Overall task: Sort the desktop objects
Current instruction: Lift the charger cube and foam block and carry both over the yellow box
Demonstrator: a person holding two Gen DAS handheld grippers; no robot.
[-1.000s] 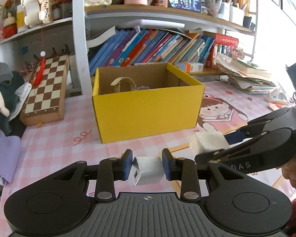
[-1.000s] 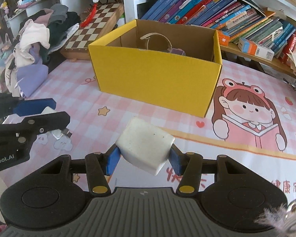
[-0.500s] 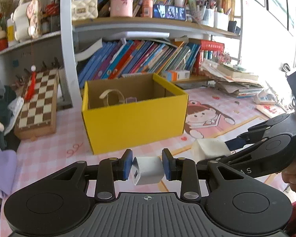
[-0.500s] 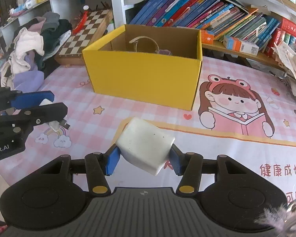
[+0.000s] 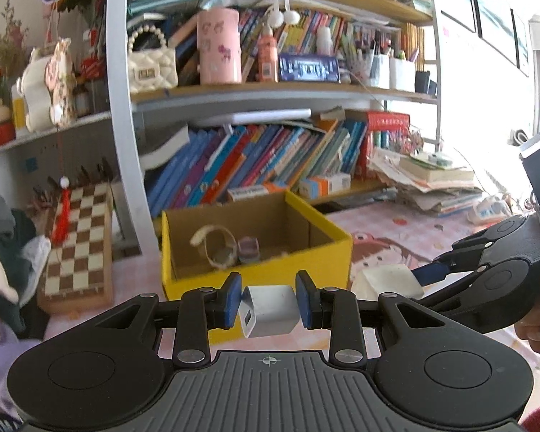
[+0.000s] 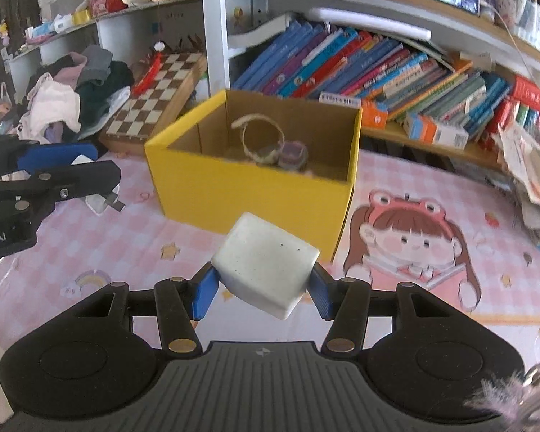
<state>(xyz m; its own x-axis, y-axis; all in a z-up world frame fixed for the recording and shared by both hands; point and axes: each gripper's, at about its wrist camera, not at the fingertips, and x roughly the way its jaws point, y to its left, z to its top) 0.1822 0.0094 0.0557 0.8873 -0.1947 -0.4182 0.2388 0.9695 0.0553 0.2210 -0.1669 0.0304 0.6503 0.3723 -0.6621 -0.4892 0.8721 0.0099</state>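
- My left gripper (image 5: 269, 301) is clamped on a small white charger (image 5: 269, 310), held in the air in front of the yellow box (image 5: 270, 277)
- My right gripper (image 6: 264, 289) pinches a white block (image 6: 265, 274), tilted, above the pink mat (image 6: 406, 187)
- The yellow box stands open just ahead (a band (image 6: 261, 133) and a small purple case (image 6: 292, 154) lie inside)
- A chessboard (image 6: 154, 97) leans left of the box, with a pile of clothes (image 6: 72, 90) beyond and leaning books (image 5: 255, 158) on the shelf behind
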